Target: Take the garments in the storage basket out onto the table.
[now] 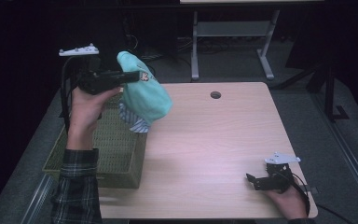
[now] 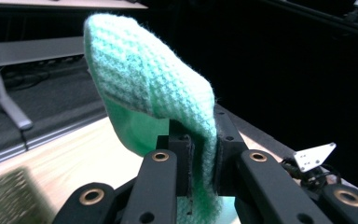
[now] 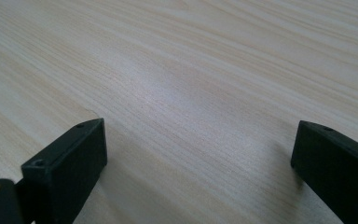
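Nearest the person, the right gripper rests low on the table with its jaws spread apart and nothing between them. Farther off, the left gripper clamps a fold of the mint knit garment, which hangs in the air above the woven basket at the table's left side. To finish the lift cleanly, I would raise it until the striped hem clears the basket's rim, then carry it over bare tabletop without loosening the pinch.

Sitting just below the left tongs, on the near left part of a pale wooden table: a green woven basket, showing again as a blurred corner at the bottom left of the left gripper view. Lying under the right tongs and stretching on beyond them: bare tabletop. Showing near the far edge, well apart from both tongs: a small round hole. Standing further behind, on grey floor: a grey desk frame.
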Tool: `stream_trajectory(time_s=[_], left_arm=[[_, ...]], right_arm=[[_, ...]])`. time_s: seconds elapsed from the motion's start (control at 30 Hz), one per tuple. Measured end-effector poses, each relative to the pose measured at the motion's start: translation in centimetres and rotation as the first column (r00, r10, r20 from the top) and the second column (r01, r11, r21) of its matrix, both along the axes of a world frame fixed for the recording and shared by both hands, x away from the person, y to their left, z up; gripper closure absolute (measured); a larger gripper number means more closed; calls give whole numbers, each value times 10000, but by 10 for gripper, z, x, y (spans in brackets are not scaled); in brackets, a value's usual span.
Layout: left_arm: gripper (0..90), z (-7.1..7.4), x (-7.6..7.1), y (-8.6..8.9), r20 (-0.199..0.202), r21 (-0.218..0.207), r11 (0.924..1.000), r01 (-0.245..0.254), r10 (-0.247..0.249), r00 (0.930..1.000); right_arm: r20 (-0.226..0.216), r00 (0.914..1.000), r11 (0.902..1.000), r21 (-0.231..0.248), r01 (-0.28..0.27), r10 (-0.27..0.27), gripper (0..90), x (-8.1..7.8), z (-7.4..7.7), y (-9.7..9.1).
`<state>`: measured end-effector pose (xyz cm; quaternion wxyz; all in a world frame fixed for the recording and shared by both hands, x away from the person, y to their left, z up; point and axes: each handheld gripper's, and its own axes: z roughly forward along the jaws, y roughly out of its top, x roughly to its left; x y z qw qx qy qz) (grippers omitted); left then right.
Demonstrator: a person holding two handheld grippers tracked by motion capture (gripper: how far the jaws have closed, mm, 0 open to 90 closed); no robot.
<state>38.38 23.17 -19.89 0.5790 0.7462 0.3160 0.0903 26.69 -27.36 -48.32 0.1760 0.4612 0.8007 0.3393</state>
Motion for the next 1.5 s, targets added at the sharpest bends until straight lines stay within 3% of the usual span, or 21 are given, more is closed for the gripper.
stream_trajectory(time_s=[0.2, 0.47, 0.87, 1.23, 1.3, 1.5], left_arm=[[804, 0, 5, -29, 70, -71, 9988, 490, -490, 9988], [803, -17, 13, -71, -91, 26, 9933, 1155, -1154, 9933], [801, -45, 25, -126, -147, 449, 9782, 2025, -2021, 9793], [800, -93, 46, -170, -594, 245, 9683, 2486, -2469, 9672], [797, -100, 47, -174, -659, 317, 9644, 2624, -2600, 9634], [797, -119, 45, -181, -768, 335, 9629, 2676, -2645, 9613]], right_arm=[[-1, 10000, 10000, -1, -3, 3, 30, 0, 0, 0], [1, 10000, 10000, -15, -17, 17, 29, 0, 0, 0], [2, 10000, 10000, -19, -14, 14, 30, 0, 0, 0], [13, 10000, 10000, -9, -18, 18, 29, 0, 0, 0], [16, 10000, 10000, -8, -19, 19, 29, 0, 0, 0], [15, 10000, 10000, -12, -21, 21, 29, 0, 0, 0]])
